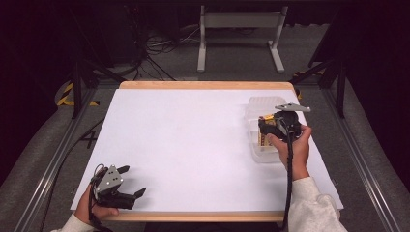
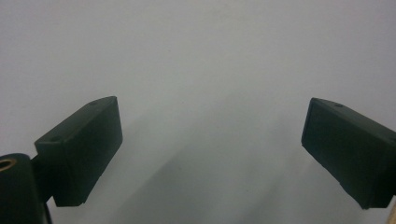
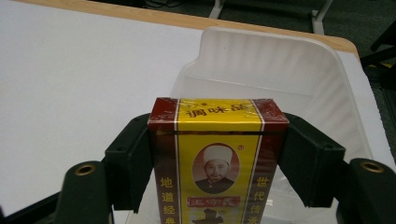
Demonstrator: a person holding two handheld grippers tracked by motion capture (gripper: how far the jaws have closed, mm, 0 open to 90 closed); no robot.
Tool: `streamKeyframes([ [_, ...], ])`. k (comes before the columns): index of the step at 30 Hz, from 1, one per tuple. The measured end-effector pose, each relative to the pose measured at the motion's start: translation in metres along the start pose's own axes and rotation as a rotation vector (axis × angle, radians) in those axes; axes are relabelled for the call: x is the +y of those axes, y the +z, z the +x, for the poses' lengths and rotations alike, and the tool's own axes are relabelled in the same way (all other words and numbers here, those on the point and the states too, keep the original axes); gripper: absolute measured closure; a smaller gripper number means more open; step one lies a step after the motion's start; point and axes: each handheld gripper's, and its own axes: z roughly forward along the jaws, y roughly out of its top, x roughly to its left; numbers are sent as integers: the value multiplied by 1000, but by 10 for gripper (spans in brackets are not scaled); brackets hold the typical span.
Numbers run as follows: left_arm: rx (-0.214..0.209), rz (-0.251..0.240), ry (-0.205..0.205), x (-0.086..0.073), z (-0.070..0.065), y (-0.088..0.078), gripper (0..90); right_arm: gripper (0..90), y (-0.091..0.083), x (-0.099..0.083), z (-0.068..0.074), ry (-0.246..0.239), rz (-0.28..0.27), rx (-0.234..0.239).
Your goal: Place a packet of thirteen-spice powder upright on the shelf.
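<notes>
Right tool (image 1: 269,129) clamped on a red-and-yellow seasoning box (image 3: 215,158), one black jaw pressed flat against each narrow side. Box upright between the jaws, printed front toward the tool's camera, yellow centre panel with a portrait and Chinese characters, dark red bands at both edges. Box held over a clear plastic tray (image 3: 299,60), whose ribbed far wall rises just beyond the box top. Whether the box bottom touches the tray floor: cannot tell. Tray resting on the white counter (image 1: 193,145), toward its far right corner, wooden edge of the counter just past it. Right hand (image 1: 293,147) wrapped round the tool's body, grey plate on top.

Left tool (image 1: 129,180) spread wide, nothing between the jaws, just above the white sheet at the near left corner, well apart from tray and box. Left hand (image 1: 89,205) behind it at the counter's edge.
</notes>
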Motion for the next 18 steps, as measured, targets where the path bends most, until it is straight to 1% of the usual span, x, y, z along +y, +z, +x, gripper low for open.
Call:
streamKeyframes([
  [7,1,2,1,0,0,0,59,317,0,-4,2,-23,11,0],
  [11,2,2,1,0,0,0,59,312,1,-6,3,-33,27,3],
  [12,2,1,1,0,0,0,59,311,2,-7,3,-42,28,4],
  [17,3,-1,-1,0,0,-1,59,311,1,-8,3,-34,28,6],
  [18,3,-1,-1,0,0,-1,59,309,1,-9,3,-39,26,6],
])
